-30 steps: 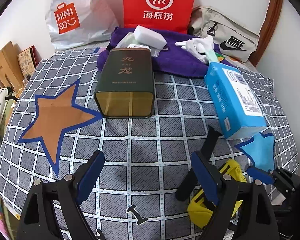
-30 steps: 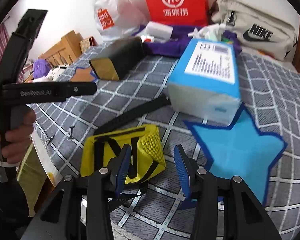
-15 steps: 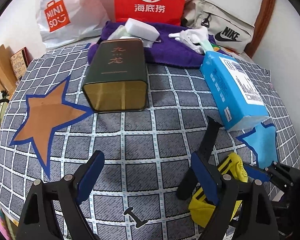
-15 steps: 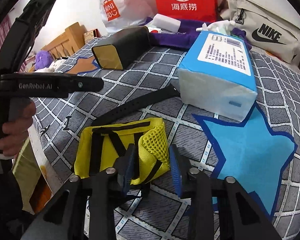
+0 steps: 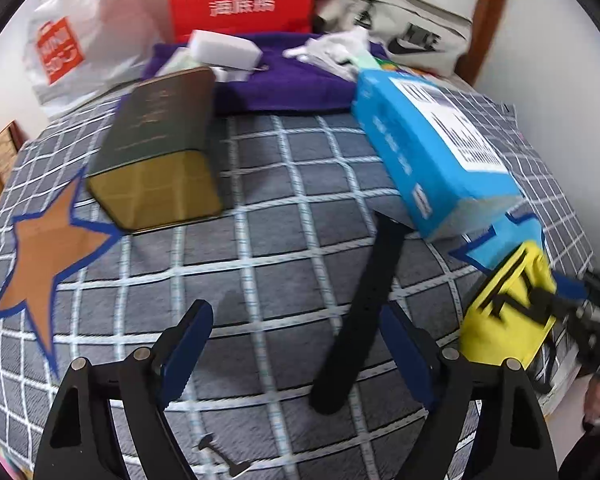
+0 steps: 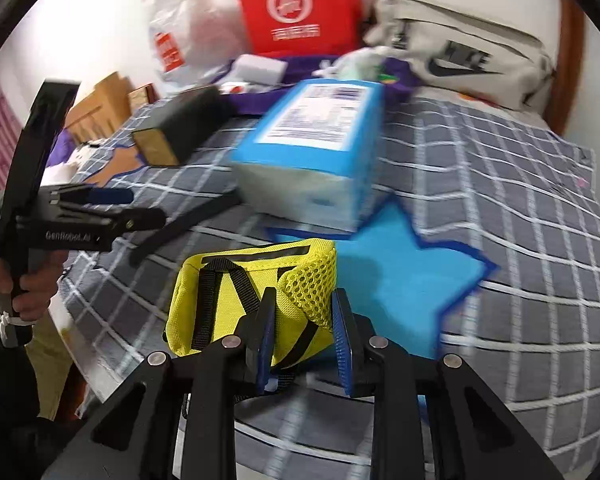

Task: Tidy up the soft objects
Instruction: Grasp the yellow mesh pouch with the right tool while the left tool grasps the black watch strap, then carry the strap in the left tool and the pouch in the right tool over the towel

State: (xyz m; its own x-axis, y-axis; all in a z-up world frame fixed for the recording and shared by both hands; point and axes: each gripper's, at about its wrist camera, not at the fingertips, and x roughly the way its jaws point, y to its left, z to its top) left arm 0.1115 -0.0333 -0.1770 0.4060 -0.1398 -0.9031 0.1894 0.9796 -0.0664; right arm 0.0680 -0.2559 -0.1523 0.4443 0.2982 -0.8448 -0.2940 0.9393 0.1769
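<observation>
The yellow mesh pouch (image 6: 256,292) is pinched at its mesh corner by the right hand-held gripper (image 6: 302,336) and looks lifted just off the bed (image 6: 520,208), so the pick-up step seems to be in hand. Just ahead of that gripper the blue star patch (image 6: 400,276) is seen, probably the drop spot, so a short carry forward is called for. The left hand-held gripper (image 5: 300,350) is held wide apart with nothing in it, a black strap (image 5: 364,316) lying between its fingers.
</observation>
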